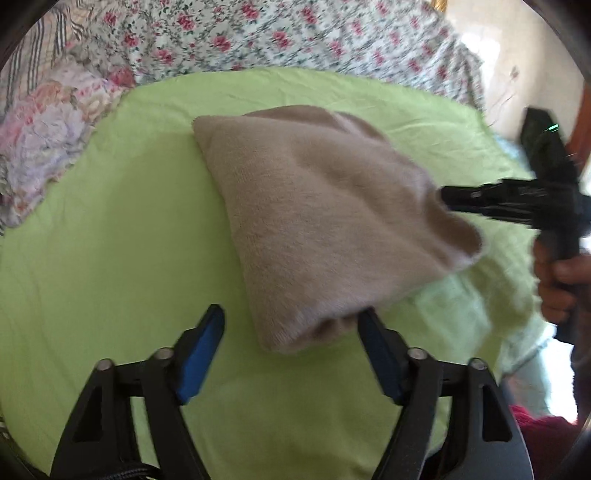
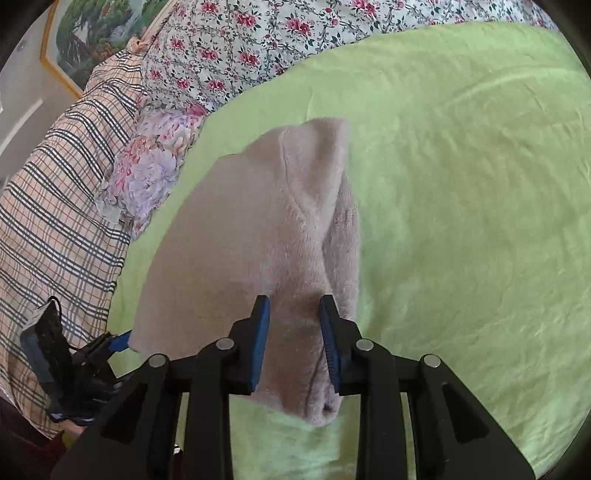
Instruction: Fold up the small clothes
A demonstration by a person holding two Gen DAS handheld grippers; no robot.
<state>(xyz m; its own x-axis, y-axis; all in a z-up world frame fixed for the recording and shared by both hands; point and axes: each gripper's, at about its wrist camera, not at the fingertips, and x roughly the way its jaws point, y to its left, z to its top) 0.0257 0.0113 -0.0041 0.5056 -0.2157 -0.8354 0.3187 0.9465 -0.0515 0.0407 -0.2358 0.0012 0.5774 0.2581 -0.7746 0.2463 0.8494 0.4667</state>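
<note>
A beige knitted garment [image 1: 317, 206] lies folded on a light green sheet [image 1: 110, 240]. My left gripper [image 1: 291, 317] is open, its jaws wide apart on either side of the garment's near corner. In the left wrist view my right gripper [image 1: 448, 199] reaches in from the right and touches the garment's right edge. In the right wrist view the right gripper [image 2: 293, 310] is open with the garment [image 2: 258, 229] between its blue pads [image 2: 260, 343]. The left gripper [image 2: 118, 341] shows at the garment's lower left corner.
A floral-print cover [image 2: 258, 44] and a plaid fabric [image 2: 55, 221] lie beyond the green sheet [image 2: 461, 184]. A pastel flowered cloth [image 1: 48, 140] is bunched at the sheet's left. A framed picture [image 2: 92, 33] hangs on the wall. Dark red cloth [image 1: 539, 428] lies at lower right.
</note>
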